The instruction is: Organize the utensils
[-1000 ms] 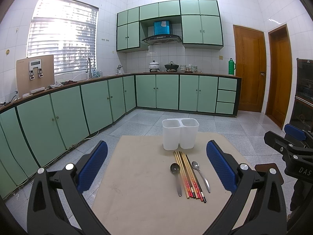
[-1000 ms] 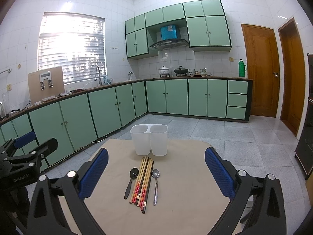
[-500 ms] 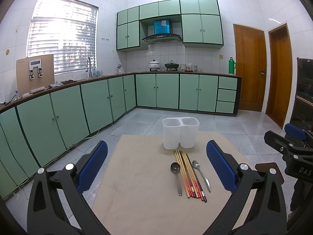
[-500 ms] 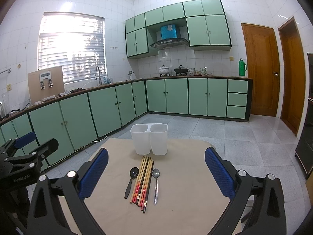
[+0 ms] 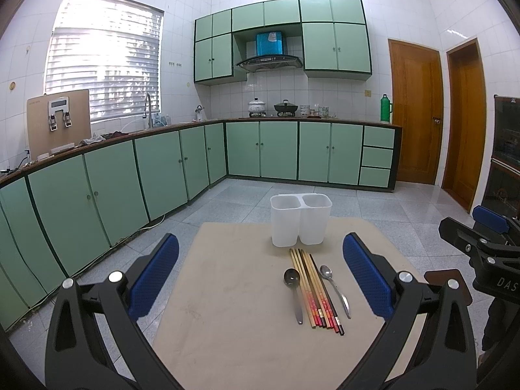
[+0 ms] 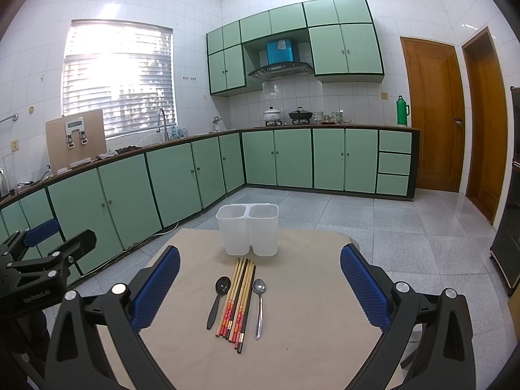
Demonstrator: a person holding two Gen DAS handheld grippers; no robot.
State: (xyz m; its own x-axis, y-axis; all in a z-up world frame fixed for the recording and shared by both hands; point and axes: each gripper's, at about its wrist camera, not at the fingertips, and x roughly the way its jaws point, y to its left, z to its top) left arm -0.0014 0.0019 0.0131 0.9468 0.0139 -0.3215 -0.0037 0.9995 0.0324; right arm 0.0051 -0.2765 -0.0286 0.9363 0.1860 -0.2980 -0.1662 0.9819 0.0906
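Observation:
A white two-compartment utensil holder (image 5: 300,220) (image 6: 248,229) stands empty at the far side of a beige table (image 5: 227,308) (image 6: 308,308). In front of it lie several chopsticks (image 5: 314,287) (image 6: 238,299) side by side, a black spoon (image 5: 294,292) (image 6: 218,300) to their left and a silver spoon (image 5: 334,287) (image 6: 259,305) to their right. My left gripper (image 5: 260,273) is open and empty, held above the table's near side. My right gripper (image 6: 260,279) is open and empty too, to the right of the left one.
Green kitchen cabinets (image 5: 162,169) run along the left and back walls on a tiled floor. Two wooden doors (image 5: 416,123) stand at the right. The right gripper's body (image 5: 481,256) shows at the left view's right edge, the left gripper's body (image 6: 39,260) at the right view's left edge.

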